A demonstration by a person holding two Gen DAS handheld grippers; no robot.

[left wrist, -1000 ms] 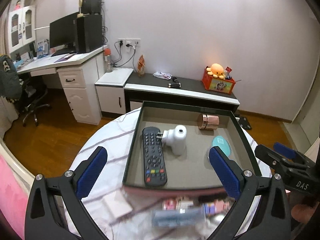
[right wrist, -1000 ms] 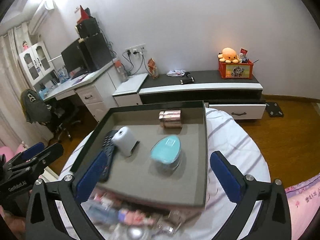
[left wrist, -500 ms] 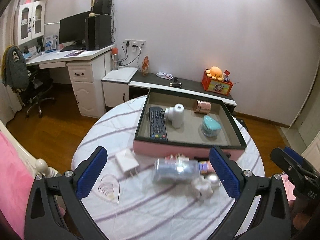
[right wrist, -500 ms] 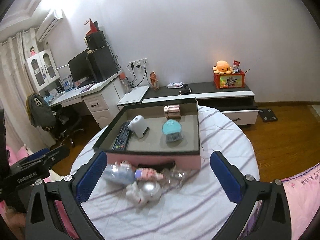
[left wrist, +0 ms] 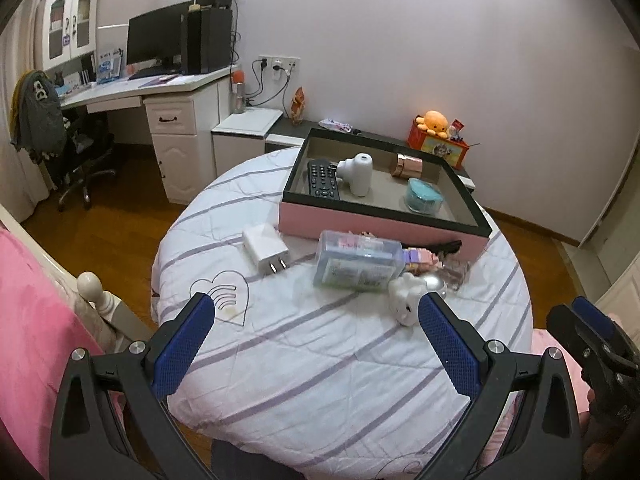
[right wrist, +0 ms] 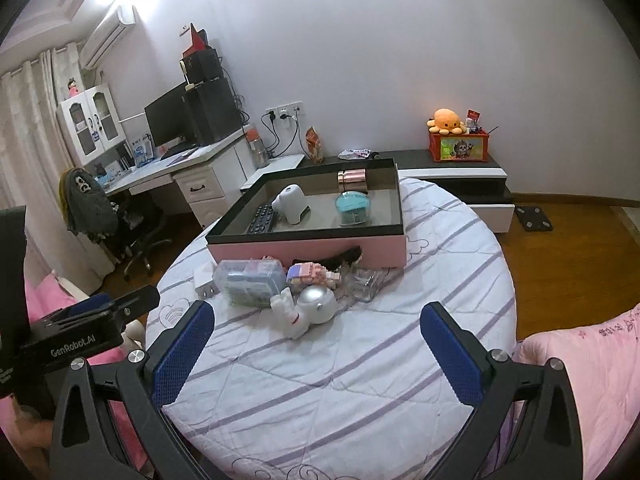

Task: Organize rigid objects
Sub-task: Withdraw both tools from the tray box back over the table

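Both tongs have drawn back from the pink tray [left wrist: 380,226]; left tongs [left wrist: 316,342] and right tongs [right wrist: 316,342] gape wide, empty. Loose items cluster at the tray's 6 o'clock: clear box [left wrist: 356,266], white charger [left wrist: 264,248]. Crowding risks knocking neighbours off the surface [left wrist: 320,360].

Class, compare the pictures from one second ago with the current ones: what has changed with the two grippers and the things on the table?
Both grippers pulled back from the tray: the left gripper and right gripper now sit farther away, showing the clutter in front of it. Neither took hold of anything; both stay open and empty. The remote, white device, teal case and copper cylinder stayed in the tray.
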